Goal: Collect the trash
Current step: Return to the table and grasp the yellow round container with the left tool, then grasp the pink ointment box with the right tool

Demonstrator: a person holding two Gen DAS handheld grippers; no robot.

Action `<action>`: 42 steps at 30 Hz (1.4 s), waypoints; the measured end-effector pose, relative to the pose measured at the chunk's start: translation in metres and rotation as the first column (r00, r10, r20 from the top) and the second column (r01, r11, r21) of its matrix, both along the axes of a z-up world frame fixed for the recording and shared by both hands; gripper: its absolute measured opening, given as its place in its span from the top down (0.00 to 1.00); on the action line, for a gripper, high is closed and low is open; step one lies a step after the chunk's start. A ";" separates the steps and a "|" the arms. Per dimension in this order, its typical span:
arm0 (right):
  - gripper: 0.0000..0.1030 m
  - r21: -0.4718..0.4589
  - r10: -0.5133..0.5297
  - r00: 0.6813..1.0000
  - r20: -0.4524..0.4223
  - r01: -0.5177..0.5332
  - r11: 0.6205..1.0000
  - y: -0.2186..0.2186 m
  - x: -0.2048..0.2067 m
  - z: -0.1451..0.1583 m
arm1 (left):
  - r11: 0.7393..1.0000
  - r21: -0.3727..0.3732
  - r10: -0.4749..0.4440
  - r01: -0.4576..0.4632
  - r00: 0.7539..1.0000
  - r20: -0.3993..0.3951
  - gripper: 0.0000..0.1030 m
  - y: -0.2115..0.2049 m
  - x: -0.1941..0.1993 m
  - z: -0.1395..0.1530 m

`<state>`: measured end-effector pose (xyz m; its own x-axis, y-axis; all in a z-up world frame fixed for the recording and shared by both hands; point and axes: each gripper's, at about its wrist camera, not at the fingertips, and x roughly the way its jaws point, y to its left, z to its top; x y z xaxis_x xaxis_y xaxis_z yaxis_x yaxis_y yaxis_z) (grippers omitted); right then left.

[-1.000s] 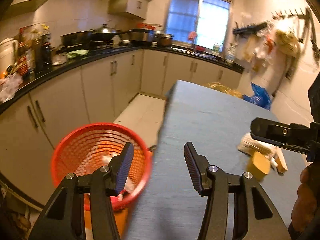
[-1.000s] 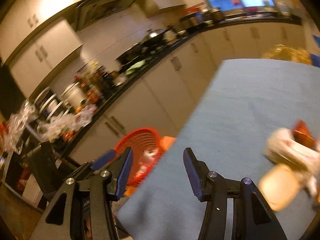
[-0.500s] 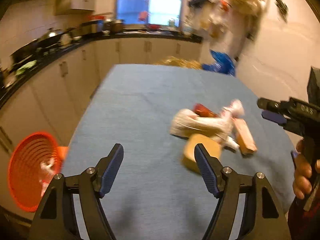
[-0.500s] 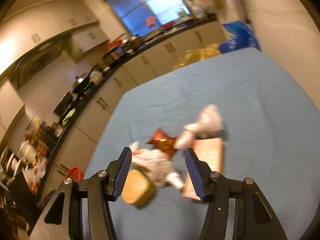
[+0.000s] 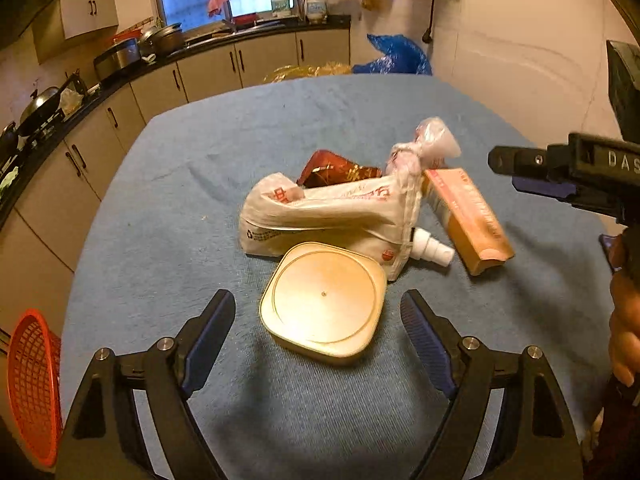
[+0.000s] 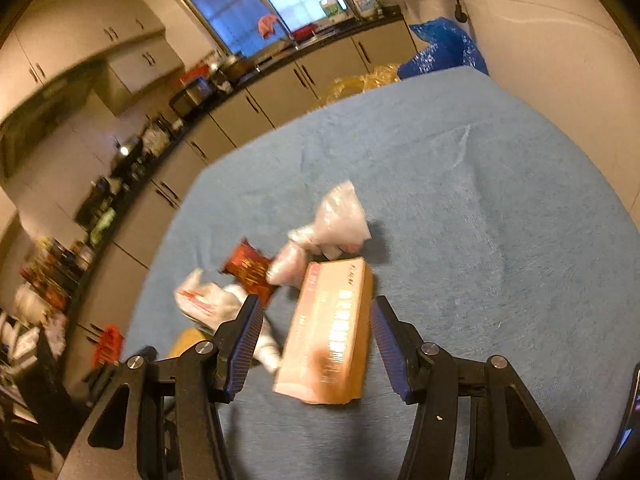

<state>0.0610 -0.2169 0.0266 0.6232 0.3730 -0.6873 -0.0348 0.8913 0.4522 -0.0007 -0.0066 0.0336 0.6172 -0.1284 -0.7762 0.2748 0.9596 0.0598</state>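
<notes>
The left gripper (image 5: 318,312) tilts down over the blue table (image 5: 168,208) with its jaws spread wide, having just been opening; the square lid (image 5: 322,300) lies flat on the cloth in the gap between them, and neither pad touches it. The right gripper (image 6: 314,330) also angles down, its jaws apart on either side of the box (image 6: 332,332), which lies on the table with clear space at both pads, so it is not clamped. In the left wrist view the right gripper comes in from the right edge above the box, with the hand (image 5: 624,332) that holds it at the frame's margin. The trash sits in one heap near the table's middle: a white bag (image 5: 328,208) rests against the lid's far edge, a red wrapper (image 5: 332,166) shows behind it, a knotted clear bag (image 5: 432,144) stands at its right end, and a white nozzle (image 5: 434,248) pokes out between bag and box. The bag crowds the lid's far side, and the nozzle lies just beside the box's left face. The right wrist view is blurred, so the wrapper's print cannot be read. A red basket (image 5: 34,384) stands off the table's left edge, well apart from the heap. Cabinets (image 5: 208,68) and a dark counter run along the left wall to the window.
</notes>
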 end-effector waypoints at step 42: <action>0.50 -0.232 0.012 0.996 0.088 0.009 0.973 0.040 -0.042 -0.010 | 0.967 -0.107 0.245 -0.231 0.957 0.153 0.34 0.049 -0.020 0.006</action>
<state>0.0188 -0.1764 0.0168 0.6847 0.2112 -0.6976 -0.0669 0.9713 0.2284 -0.0206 0.0422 0.0401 0.7560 -0.0247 -0.6541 0.0312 0.9995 -0.0016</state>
